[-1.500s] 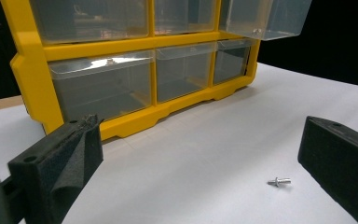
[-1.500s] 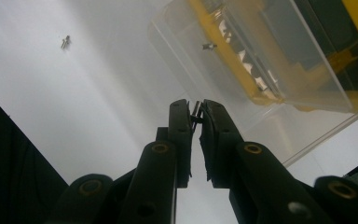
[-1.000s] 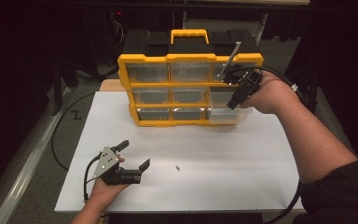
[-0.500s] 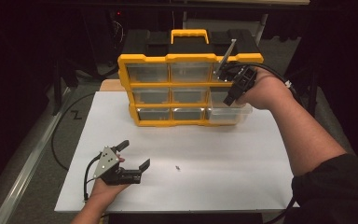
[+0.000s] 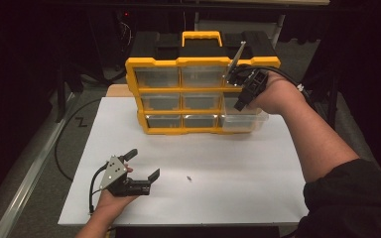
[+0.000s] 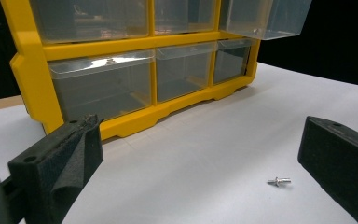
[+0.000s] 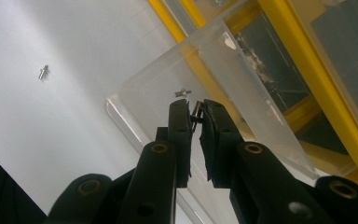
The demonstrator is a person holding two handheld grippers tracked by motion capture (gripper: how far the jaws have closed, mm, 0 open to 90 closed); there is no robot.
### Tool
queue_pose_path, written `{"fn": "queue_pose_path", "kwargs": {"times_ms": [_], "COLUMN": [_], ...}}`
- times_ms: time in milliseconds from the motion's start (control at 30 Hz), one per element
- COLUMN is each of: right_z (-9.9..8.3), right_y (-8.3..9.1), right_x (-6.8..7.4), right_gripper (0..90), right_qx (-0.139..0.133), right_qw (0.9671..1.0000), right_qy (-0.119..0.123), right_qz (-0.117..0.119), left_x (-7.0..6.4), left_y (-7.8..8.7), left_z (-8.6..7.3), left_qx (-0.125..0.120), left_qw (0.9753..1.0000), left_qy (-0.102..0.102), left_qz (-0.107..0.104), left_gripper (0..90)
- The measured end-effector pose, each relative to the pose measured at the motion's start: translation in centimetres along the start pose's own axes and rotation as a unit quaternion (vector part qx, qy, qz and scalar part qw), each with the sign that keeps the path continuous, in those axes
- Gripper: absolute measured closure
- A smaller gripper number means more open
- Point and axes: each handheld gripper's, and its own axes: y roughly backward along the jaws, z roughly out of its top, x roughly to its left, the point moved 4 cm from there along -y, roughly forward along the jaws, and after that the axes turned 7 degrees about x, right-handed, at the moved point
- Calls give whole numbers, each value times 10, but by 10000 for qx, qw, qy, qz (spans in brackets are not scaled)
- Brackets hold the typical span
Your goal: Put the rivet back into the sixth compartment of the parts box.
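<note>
Since a second ago the right hand-held gripper has risen above the pulled-out clear plastic drawer of the yellow organiser box, pinching a tiny silver screw. Released off-centre or tilted, it may bounce past the rim onto the white worktop, where another small screw lies near the open, idle left hand-held gripper.

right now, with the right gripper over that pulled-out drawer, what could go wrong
The right gripper pinches a tiny screw by its very tips above the open drawer; a slight slip could drop it outside onto the table. The drawer sticks far out of the organizer, so a downward knock might tip it free.
</note>
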Motion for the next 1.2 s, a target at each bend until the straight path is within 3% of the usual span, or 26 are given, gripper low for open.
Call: {"fn": "queue_pose_path", "kwargs": {"times_ms": [67, 133, 267, 633, 1200], "right_z": [0, -1, -5, -23, -42], "right_y": [1, 2, 7, 16, 8], "right_x": [-1, -2, -1, 13, 40], "right_gripper": [824, 719, 633, 579, 489], "right_qx": [-18, -87, -123, -182, -190], "right_qw": [10000, 10000, 9999, 9998, 9996], "right_qy": [3, 28, -3, 37, 98], "right_qz": [-5, 6, 34, -30, -172], "left_x": [0, 0, 0, 0, -1], "left_y": [0, 0, 0, 0, -1], "left_z": [0, 0, 0, 0, 0], "left_qx": [-2, -4, 8, 2, 26], "left_qw": [10000, 10000, 10000, 10000, 10000], "left_qy": [5, 14, 2, 4, -28], "left_qz": [4, 8, 4, 11, -4], "left_gripper": [7, 7, 7, 7, 7]}}
